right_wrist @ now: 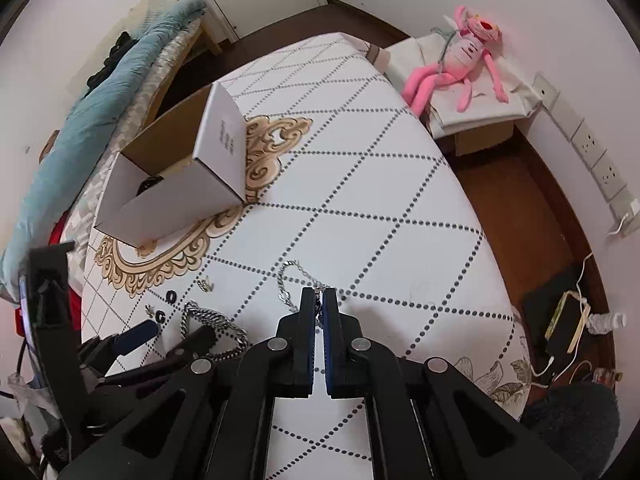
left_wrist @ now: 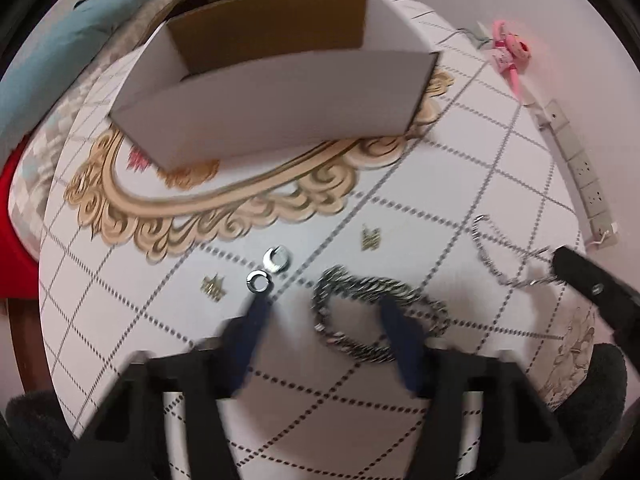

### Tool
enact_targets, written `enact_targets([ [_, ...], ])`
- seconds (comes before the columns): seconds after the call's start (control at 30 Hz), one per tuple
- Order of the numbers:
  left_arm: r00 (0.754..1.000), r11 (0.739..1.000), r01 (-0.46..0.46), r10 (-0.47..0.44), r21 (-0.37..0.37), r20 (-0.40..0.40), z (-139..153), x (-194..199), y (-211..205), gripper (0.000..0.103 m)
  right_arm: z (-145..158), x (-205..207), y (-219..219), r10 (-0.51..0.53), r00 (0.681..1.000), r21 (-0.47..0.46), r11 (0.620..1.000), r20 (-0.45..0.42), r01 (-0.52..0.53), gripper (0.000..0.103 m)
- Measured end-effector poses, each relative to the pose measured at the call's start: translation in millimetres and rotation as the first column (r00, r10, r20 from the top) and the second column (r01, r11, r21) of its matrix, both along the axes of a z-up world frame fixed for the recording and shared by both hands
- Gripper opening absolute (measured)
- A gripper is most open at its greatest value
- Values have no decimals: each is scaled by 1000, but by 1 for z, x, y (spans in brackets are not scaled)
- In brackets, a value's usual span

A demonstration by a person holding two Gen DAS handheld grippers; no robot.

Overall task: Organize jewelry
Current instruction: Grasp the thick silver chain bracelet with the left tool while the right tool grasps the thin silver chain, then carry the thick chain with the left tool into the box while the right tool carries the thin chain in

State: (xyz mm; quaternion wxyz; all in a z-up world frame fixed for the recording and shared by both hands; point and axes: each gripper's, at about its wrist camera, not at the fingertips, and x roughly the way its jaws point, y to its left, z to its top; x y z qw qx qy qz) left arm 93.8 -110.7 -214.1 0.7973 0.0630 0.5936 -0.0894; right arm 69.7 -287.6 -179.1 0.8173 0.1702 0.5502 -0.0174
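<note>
Left wrist view: the left tool hangs low over the bench, its two blue-tipped fingers spread apart. Between and under them lies a thick dark chain bracelet, coiled flat on the patterned cloth — the right-hand finger crosses over its loop, though whether it touches the links I cannot tell. Just ahead of the left-hand finger sit two small silver rings, side by side and almost touching. Two small gold-coloured pieces lie near them, one on either side. Further back stands an open white cardboard box, resting on the gold scroll print.

In the right wrist view, the right tool has its fingers pressed together on a thin silver chain; the chain's free loop lies on the bench just ahead of the tips. The thick bracelet is to the left, near the other tool. The box shows something dark inside — too hidden to name. A pink plush toy lies on a low stand beyond the bench.
</note>
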Motion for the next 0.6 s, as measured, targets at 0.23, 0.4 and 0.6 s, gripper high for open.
enact_targets([
  [0.23,1000,998,4,-5,-67,-15,6,6,1,6,0,-1,0,2,1000,30,1000,4,-2,4],
  [0.4,1000,991,-16,17,-131,9,28,-2,25,6,16,-1,1,12,999,65,998,41,-14,3],
  [0.6,998,981,-37,47,-193,45,56,-5,49,6,36,3,5,24,996,105,994,81,-33,3],
])
